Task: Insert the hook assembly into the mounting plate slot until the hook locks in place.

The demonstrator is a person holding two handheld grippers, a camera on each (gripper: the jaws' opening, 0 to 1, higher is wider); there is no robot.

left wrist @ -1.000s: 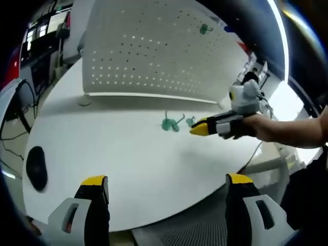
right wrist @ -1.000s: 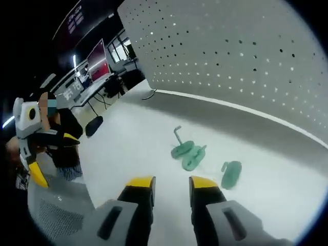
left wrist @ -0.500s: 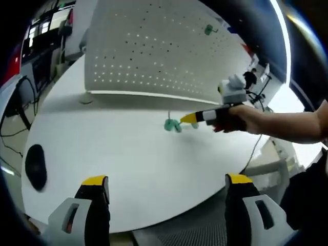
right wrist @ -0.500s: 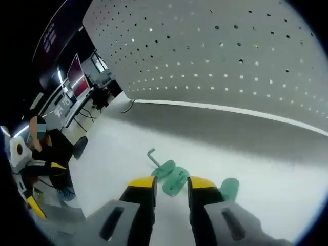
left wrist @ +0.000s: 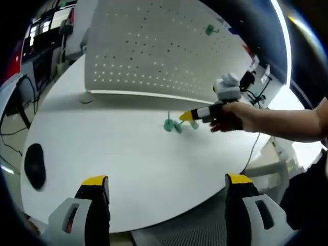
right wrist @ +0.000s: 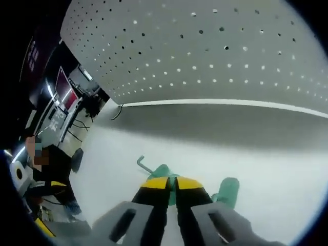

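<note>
Green hook pieces [left wrist: 171, 125] lie on the white round table [left wrist: 128, 159] in front of the upright perforated mounting plate [left wrist: 154, 51]. In the left gripper view my right gripper [left wrist: 183, 117], held by a hand, has its yellow tips down at these pieces. In the right gripper view its jaws [right wrist: 172, 183] stand nearly together around a green hook assembly [right wrist: 163, 171] with a metal hook [right wrist: 143, 165]; a second green piece [right wrist: 227, 189] lies to the right. The mounting plate [right wrist: 205, 51] rises behind. My left gripper [left wrist: 166, 180] hangs open over the table's near edge.
Another green hook [left wrist: 208, 29] hangs high on the mounting plate. A black oval object [left wrist: 35, 166] lies at the table's left side. A cable [right wrist: 119, 110] runs by the plate's left foot. Desks and monitors stand beyond the table.
My right gripper has moved down onto the green hook pieces and its jaws have drawn together around one. The left gripper has stayed where it was, open.
</note>
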